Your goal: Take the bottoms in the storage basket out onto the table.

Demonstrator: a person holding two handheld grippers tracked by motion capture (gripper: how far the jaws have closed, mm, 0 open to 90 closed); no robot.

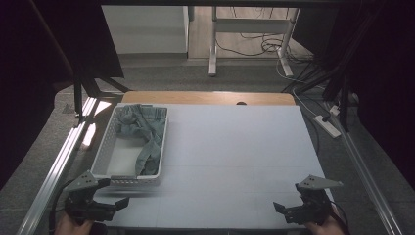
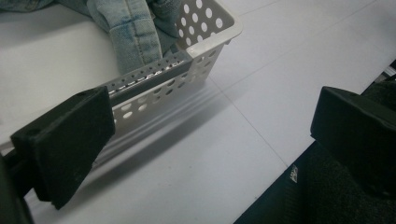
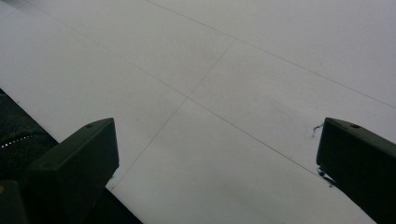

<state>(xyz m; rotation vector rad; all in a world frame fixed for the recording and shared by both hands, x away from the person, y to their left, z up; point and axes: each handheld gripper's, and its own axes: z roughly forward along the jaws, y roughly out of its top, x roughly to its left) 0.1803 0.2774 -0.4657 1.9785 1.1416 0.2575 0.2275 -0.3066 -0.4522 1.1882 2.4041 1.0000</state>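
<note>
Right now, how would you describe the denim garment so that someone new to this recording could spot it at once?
Start at the white table and go to its left side, where a white perforated basket stands just beyond the left gripper. The denim garment lies crumpled inside it, bunched at the far end with one leg trailing toward the near wall. It is the faded blue cloth among white and black things.

One white perforated basket (image 1: 108,157) is counted on the counter (image 1: 235,156), toward its left side. One garment, a pair of light-blue jeans (image 1: 144,132), is counted inside that basket, bunched at its far end with one leg trailing toward the near wall. Two grippers are counted: the left gripper (image 1: 115,192) just beside the basket's near wall, the right gripper (image 1: 281,208) well apart from the basket, at the counter's near right corner. Two jaws are seen on each.
</note>
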